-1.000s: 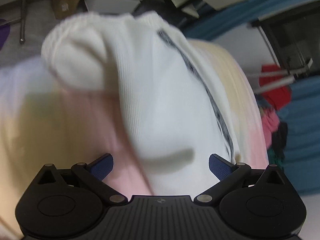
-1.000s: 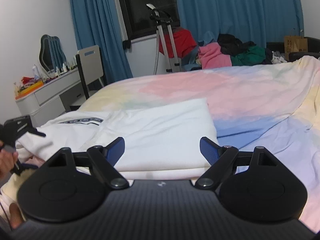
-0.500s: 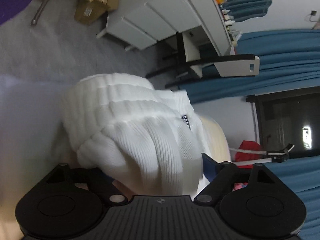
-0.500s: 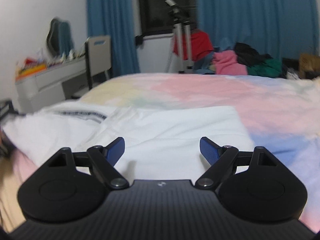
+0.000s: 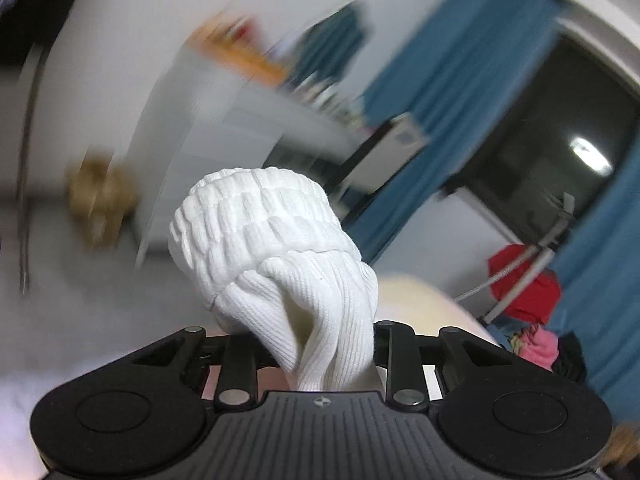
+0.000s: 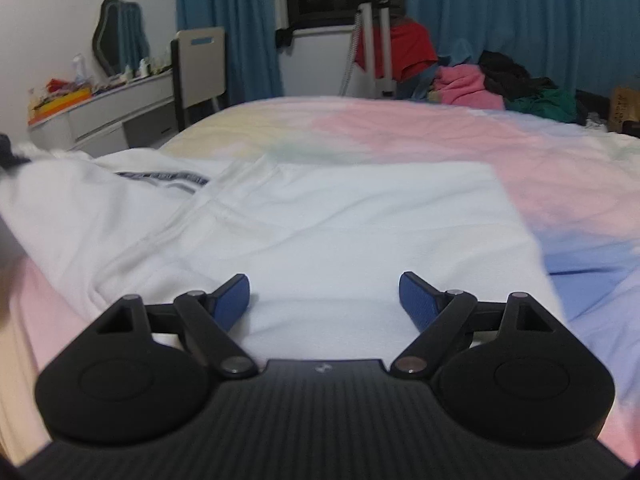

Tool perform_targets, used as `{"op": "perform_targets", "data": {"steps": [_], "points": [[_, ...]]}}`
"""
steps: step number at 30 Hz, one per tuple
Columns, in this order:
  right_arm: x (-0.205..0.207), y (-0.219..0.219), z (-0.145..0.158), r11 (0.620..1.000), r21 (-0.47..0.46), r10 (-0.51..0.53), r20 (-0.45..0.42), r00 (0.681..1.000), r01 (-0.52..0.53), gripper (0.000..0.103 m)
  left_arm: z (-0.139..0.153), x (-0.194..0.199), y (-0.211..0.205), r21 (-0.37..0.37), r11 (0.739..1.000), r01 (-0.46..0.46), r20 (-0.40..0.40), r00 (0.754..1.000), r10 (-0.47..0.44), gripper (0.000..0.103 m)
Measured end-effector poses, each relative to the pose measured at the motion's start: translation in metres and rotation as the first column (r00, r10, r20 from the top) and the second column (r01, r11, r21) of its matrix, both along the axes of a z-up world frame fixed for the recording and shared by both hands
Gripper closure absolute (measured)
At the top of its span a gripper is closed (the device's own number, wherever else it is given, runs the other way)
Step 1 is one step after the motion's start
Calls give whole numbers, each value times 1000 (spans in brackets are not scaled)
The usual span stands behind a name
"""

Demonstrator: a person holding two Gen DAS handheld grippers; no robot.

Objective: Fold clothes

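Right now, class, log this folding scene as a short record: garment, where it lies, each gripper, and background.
garment: white sweatshirt, partly folded, dark striped band near its left side
surface: pastel bedspread
left gripper: jaws have just been closing, now clamped on the ribbed white cuff, bunched
right gripper: open, empty, over the sweatshirt
background: blue curtains, clothes pile
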State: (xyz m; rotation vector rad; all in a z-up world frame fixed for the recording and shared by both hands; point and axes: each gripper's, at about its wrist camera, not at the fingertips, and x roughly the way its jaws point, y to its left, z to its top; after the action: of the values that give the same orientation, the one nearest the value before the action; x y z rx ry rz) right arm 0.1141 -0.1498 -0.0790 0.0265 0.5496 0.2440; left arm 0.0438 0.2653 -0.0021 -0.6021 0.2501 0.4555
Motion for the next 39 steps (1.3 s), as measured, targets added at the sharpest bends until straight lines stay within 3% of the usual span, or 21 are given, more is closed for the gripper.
{"op": "perform_targets", "data": {"steps": [2,5,11,17,20,23,26,27,28,30,33,34,35,37,38,39], "points": [[-4,-8,8,999,14,-45,8,999,45,20,26,-1,-35,122,992,23,49,998,-29,74],[-11,-28,21,992,82,-95,27,995,93,19,59,-10,-105,277,958,67,136,985,-108,74],[-19,-77,42,954,210,-232,77,970,212,19,92,12,-250,477,868,137,214,940,-266,79],[-20,-143,52,866,346,-411,81,908,361,19,58,35,-393,631,729,265,130,890,-436,80],[-22,-176,52,807,424,-485,78,871,411,19,16,48,-452,689,622,371,4,857,-516,80],[-21,-203,46,740,519,-522,40,852,428,17,-27,61,-487,672,508,539,-191,789,-584,80],[-15,-220,33,677,623,-487,-21,873,393,17,-66,74,-514,610,392,689,-372,686,-626,75],[-13,-224,29,657,653,-467,-38,883,376,17,-68,73,-517,626,364,689,-385,680,-624,75],[-9,-226,25,643,673,-451,-51,891,364,17,-67,74,-517,633,341,695,-399,671,-626,71],[-1,-229,18,623,704,-413,-77,908,343,17,-63,82,-514,600,307,739,-449,629,-635,63],[10,-228,9,582,754,-333,-118,936,302,17,-58,92,-502,545,233,805,-545,551,-632,35],[13,-227,6,570,770,-299,-132,945,287,17,-57,89,-494,518,204,831,-573,514,-639,18],[15,-224,5,569,773,-270,-146,952,280,17,-54,87,-485,487,176,856,-596,473,-649,10],[17,-219,3,575,772,-231,-164,959,270,17,-44,79,-464,426,140,894,-621,401,-673,10],[18,-217,4,582,768,-222,-167,961,268,17,-41,74,-454,413,130,901,-630,386,-674,9],[19,-215,4,589,764,-212,-170,962,265,17,-41,69,-444,433,131,892,-637,406,-656,9]]}}
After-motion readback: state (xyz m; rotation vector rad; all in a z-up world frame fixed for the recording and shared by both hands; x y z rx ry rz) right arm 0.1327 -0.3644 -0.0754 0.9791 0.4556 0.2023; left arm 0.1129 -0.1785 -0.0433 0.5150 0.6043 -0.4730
